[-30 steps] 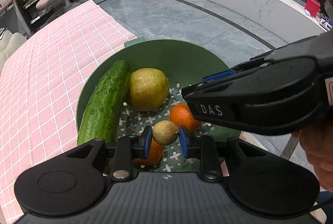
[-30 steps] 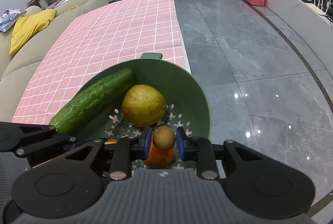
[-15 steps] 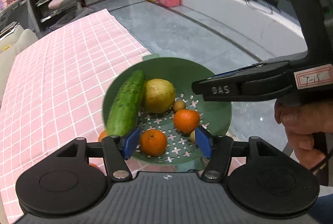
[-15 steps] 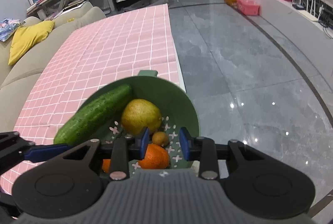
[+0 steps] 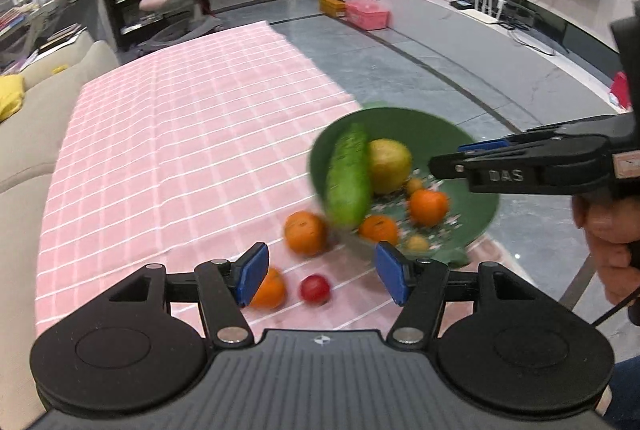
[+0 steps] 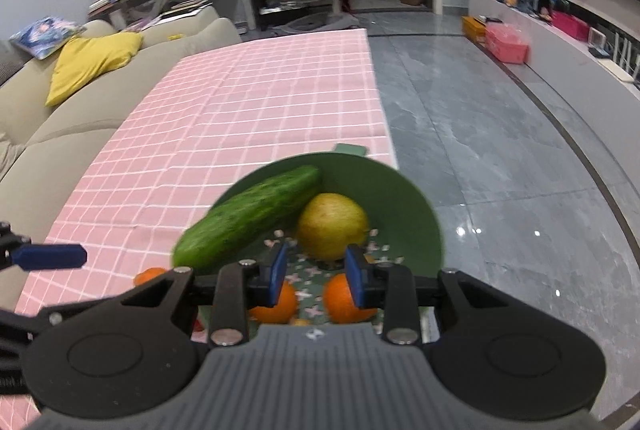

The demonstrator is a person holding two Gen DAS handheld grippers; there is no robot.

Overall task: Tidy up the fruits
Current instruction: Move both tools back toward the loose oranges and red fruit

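Green bowl [image 5: 404, 122] sits at the bench's right edge, cucumber [image 5: 348, 176] overhanging its rim. Both my left fingers [image 5: 322, 272] and right fingers [image 6: 316, 276] are apart, empty. Reaching for the loose oranges [image 5: 305, 232], I might knock the cucumber out.

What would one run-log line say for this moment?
left gripper: open, empty | right gripper: open, empty | green bowl: holds fruit | table: two oranges, red fruit left

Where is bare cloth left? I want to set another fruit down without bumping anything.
The pink checked cloth lies bare from the green bowl across to the sofa. Crowded: the near corner, with two oranges and a red fruit beside the bowl.
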